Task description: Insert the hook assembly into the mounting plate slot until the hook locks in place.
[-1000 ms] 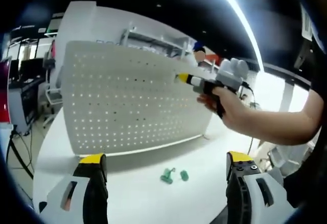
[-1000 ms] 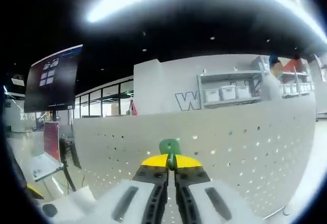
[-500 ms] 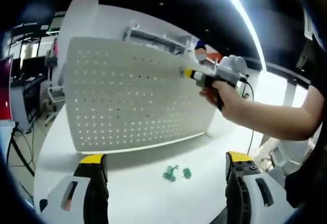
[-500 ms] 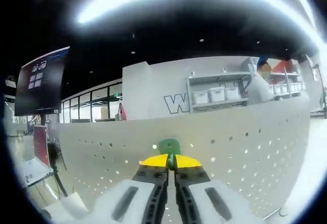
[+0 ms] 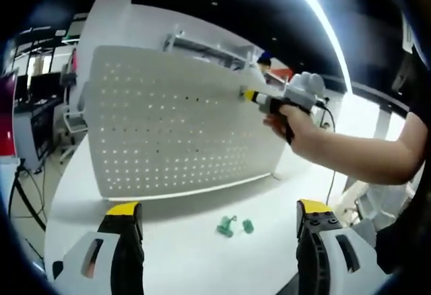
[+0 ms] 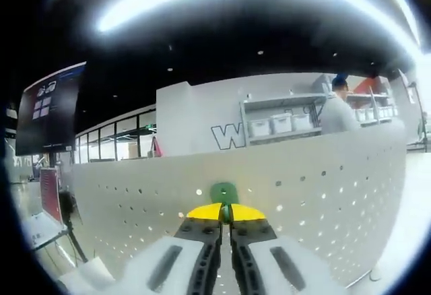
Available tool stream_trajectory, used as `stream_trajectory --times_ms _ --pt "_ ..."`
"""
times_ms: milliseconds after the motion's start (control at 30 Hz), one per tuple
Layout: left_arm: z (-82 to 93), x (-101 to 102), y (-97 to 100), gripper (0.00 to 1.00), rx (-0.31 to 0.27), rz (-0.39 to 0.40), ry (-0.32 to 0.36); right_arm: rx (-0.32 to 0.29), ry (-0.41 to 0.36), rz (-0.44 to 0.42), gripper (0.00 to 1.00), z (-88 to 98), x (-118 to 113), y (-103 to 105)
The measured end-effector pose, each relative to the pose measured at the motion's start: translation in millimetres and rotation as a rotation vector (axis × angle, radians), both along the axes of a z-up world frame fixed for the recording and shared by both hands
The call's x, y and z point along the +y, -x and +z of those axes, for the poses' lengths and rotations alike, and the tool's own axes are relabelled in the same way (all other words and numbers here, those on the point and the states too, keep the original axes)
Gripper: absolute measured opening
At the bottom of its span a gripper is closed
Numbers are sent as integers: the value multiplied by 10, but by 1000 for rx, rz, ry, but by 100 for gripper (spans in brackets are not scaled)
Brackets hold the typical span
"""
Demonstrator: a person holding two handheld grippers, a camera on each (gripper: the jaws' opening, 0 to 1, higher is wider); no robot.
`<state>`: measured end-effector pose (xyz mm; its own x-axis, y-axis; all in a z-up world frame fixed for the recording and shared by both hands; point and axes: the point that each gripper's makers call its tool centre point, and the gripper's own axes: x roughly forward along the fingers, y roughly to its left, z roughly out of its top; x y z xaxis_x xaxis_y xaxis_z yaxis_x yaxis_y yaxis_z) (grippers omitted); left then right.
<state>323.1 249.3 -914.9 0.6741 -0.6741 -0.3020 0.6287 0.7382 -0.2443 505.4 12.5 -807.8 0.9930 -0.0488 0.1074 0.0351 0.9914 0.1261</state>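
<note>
Your right gripper (image 6: 225, 212) pinching green hook (image 6: 223, 192) at the pegboard (image 5: 175, 126) near its top edge, your left gripper (image 5: 219, 214) spread wide before the pegboard, 2 green hooks (image 5: 234, 225) on table (image 5: 188, 254) below the pegboard.

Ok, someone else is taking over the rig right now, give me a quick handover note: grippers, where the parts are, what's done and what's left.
Right gripper: shut on a green hook, held up at the upper part of the white pegboard, tips right at the board.
Left gripper: open, holding nothing, low over the white table.
Two more green pieces lie loose on the table in front of the board.
Done: hook picked up and brought to the board.
Left: I cannot tell whether it has entered a hole yet; push it in until it locks, then let go.
</note>
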Motion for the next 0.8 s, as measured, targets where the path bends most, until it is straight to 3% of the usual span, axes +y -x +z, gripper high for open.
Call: stream_trajectory --times_ms 333,467,567,800 --pt "-4 19 11 96 3 2 -3 13 24 -8 0 -29 47 0" --pt "-14 29 24 96 2 5 -7 37 84 -20 1 -42 43 -2" --pt "-65 57 41 96 4 5 -41 36 68 -19 6 -32 27 -6" --pt "-80 82 72 96 13 15 -41 -31 69 -1 11 236 40 87"
